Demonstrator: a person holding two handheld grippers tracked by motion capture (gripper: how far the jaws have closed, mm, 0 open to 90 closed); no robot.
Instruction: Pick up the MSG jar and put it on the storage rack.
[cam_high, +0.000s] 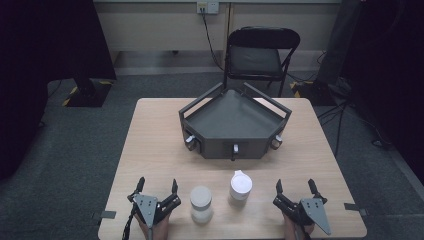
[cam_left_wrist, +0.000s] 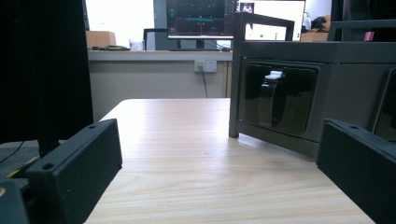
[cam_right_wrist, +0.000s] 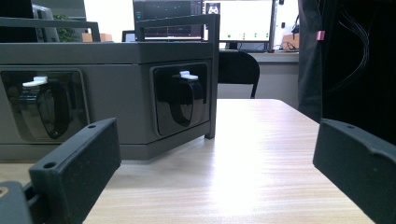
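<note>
A dark grey angular tray (cam_high: 280, 109) stands at the middle of the wooden table, with knobs on its front faces. In the left gripper view the tray (cam_left_wrist: 285, 51) fills the right side; in the right gripper view the tray (cam_right_wrist: 112, 51) sits at left. Two white lidded jars stand near the front edge: the left jar (cam_high: 201, 203) and the right jar (cam_high: 240, 187). My left gripper (cam_high: 156, 187) rests open at the front left, apart from the jars, its jaws (cam_left_wrist: 219, 172) wide with nothing between. My right gripper (cam_high: 295, 186) stands open at the front right, holding nothing (cam_right_wrist: 219, 172).
A black folding chair (cam_high: 260, 52) stands behind the table. Bare wooden table (cam_high: 150, 145) lies on both sides of the tray. Black curtains hang at far left and right, and cables run along the floor on the right.
</note>
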